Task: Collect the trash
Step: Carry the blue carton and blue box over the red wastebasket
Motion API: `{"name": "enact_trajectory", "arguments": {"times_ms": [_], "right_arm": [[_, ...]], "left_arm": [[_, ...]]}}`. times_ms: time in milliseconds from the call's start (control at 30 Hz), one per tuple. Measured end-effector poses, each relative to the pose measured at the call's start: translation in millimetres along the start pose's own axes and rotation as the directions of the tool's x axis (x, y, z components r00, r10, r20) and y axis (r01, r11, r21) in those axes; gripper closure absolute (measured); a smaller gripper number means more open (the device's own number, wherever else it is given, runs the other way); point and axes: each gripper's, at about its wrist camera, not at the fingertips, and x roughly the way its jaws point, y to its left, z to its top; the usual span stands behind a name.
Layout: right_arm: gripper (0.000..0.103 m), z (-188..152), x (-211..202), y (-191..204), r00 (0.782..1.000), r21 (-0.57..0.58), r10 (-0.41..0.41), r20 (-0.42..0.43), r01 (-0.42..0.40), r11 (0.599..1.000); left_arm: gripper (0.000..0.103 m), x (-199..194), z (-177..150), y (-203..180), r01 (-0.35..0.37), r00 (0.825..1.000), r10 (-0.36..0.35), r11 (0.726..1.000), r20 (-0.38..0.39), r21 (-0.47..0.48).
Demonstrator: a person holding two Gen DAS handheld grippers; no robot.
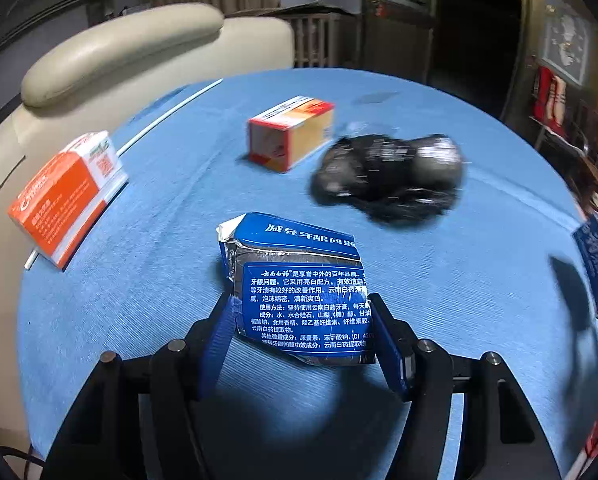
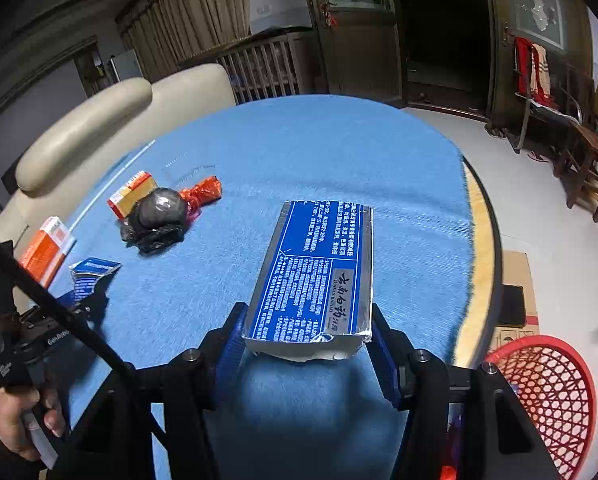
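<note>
A torn blue toothpaste carton piece with white print is clamped between the blue pads of my left gripper, just above the blue tablecloth. The right wrist view shows the same piece at the left, with a hand on that gripper's handle. My right gripper is shut on the near end of a long flattened blue carton with a silver lining, which points away over the cloth. A crumpled black plastic bag lies beyond, with a red wrapper beside it.
A red-and-yellow box stands by the bag, and an orange-and-white box lies at the table's left edge on a thin white rod. A red mesh basket and a cardboard box sit on the floor at the right. A cream chair backs the table.
</note>
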Motion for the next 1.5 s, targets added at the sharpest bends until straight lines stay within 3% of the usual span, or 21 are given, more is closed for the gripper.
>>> {"name": "enact_trajectory", "arguments": {"times_ms": [267, 633, 1033, 1500], "right_arm": [[0.043, -19.1, -24.6, -23.7, 0.999, 0.066, 0.036, 0.019, -0.037, 0.997], [0.043, -40.4, -55.5, -60.9, 0.996, 0.155, 0.053, 0.074, -0.064, 0.986], [0.043, -68.7, -80.3, -119.8, 0.996, 0.259, -0.018, 0.092, -0.006, 0.966], [0.043, -90.9, -101.2, -172.0, 0.990, 0.351, -0.101, 0.093, 0.063, 0.934]], "left_arm": [[0.037, -46.8, 0.8, -41.5, 0.101, 0.993, -0.105, 0.993, 0.057, 0.062], [0.037, -80.9, -1.2, -98.3, 0.164, 0.980, -0.180, 0.972, 0.085, 0.169], [0.037, -103.1, -6.1, -162.9, 0.245, 0.955, -0.281, 0.925, 0.090, 0.290], [0.037, -130.8, -17.2, -226.9, 0.349, 0.909, -0.410, 0.844, 0.071, 0.408]]}}
